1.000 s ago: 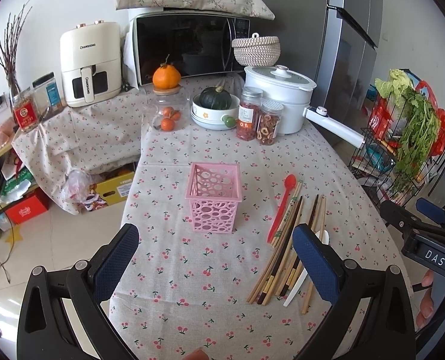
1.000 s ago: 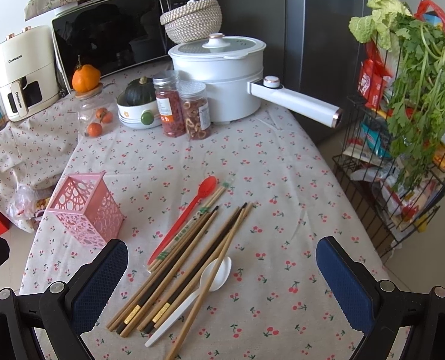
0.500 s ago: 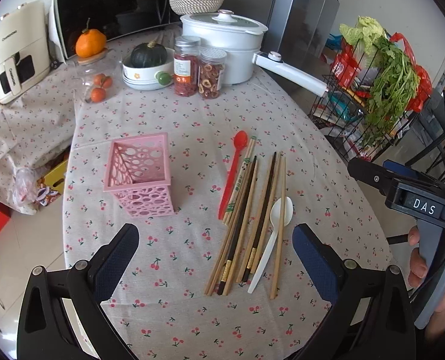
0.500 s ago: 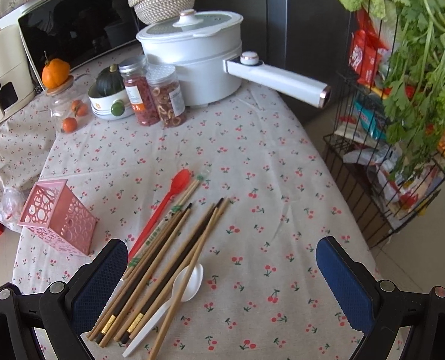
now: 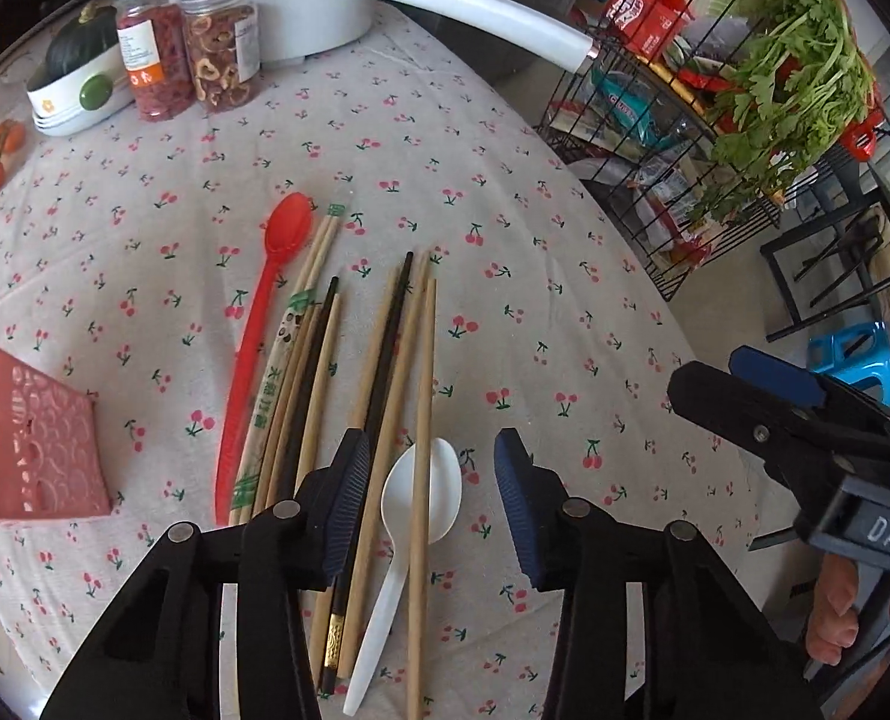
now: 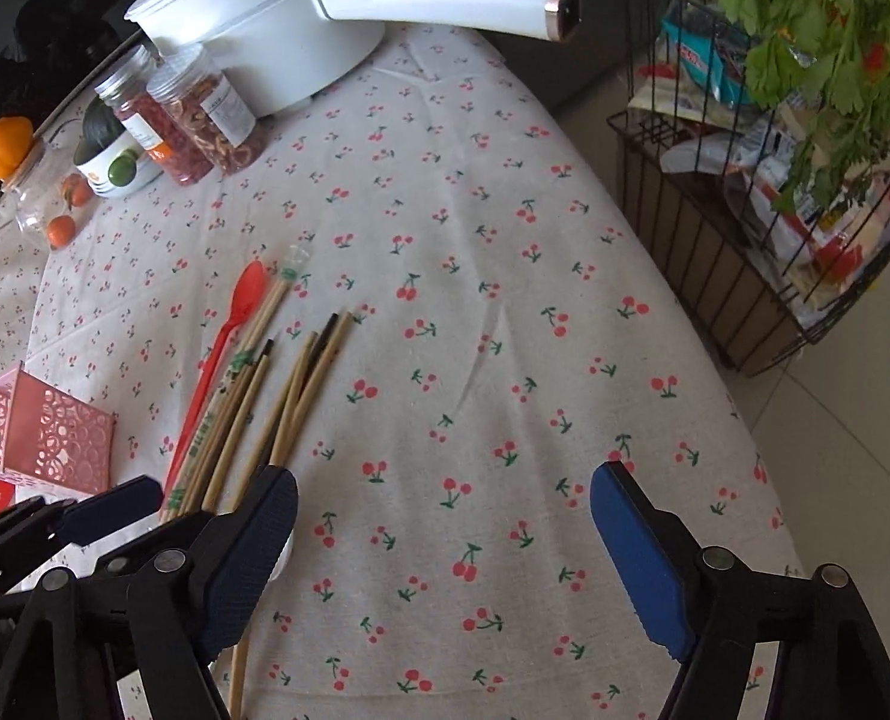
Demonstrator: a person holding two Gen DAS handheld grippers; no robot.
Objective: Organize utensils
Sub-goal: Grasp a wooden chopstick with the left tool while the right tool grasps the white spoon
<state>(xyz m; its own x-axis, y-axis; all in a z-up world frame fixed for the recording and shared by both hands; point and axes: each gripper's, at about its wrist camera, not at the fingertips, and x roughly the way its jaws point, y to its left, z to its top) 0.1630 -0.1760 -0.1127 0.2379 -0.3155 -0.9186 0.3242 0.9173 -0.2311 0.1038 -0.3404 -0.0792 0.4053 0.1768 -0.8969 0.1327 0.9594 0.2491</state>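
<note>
Closing over the utensil pile, the left gripper [image 5: 429, 504] has its jaws partly narrowed around the bowl of the one white spoon [image 5: 423, 495] and one bare wooden chopstick [image 5: 425, 420] lying across it; the pads do not yet press on either. The right gripper [image 6: 445, 546], jaws also closing but wide apart, hangs over bare cherry-print tablecloth [image 6: 505, 240] with nothing between them, just right of the white spoon. Left of the white spoon lie two black chopsticks [image 5: 384, 354], several more wooden ones whose count is unclear where they overlap, one paper-sleeved pair [image 5: 276, 372] and one red spoon [image 5: 264, 312]. One pink perforated holder [image 5: 36, 450] stands further left, apart from the pile. Beyond stand two jars [image 5: 186, 60] and one white pot [image 6: 276, 18].
</note>
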